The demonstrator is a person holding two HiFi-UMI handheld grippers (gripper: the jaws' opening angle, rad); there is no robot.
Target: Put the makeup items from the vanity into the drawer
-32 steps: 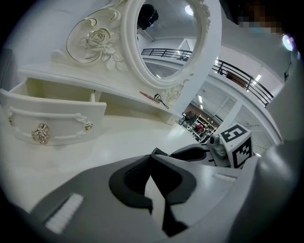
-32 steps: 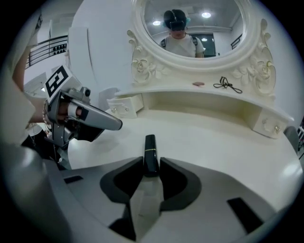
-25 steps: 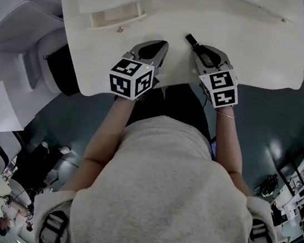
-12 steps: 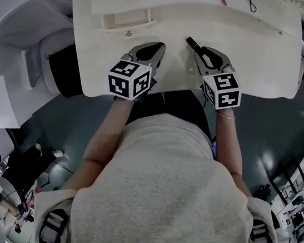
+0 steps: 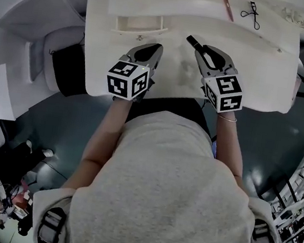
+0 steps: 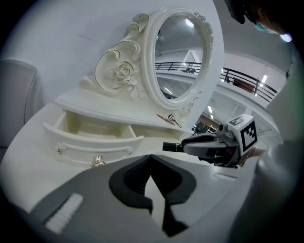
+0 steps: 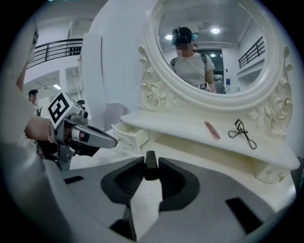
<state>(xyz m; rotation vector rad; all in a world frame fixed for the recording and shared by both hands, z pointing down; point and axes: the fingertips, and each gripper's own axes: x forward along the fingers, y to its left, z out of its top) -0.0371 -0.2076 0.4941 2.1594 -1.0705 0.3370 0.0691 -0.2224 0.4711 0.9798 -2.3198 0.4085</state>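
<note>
The white vanity (image 5: 261,60) has a small drawer (image 5: 138,25) standing open at its back left, and the part of its inside that shows is bare (image 6: 90,127). My right gripper (image 5: 201,47) is shut on a thin black makeup tube (image 5: 192,41), whose end sticks out past the fingertips (image 7: 151,166). It hovers over the tabletop, to the right of the drawer. My left gripper (image 5: 159,47) hangs beside it, just in front of the drawer, shut with nothing in it (image 6: 151,156). On the raised shelf lie a pink stick (image 5: 227,6) and a black eyelash curler (image 5: 251,13).
An oval mirror (image 7: 213,47) in a carved white frame rises behind the shelf. A white chair (image 5: 46,36) stands to the vanity's left. The drawer's knob (image 6: 98,161) faces my left gripper. My own body is close against the vanity's front edge (image 5: 167,92).
The head view has tipped up, so the shelf with the pink stick and the curler now shows. Both grippers sit a little nearer the open drawer. The right grip on the tube is unchanged.
</note>
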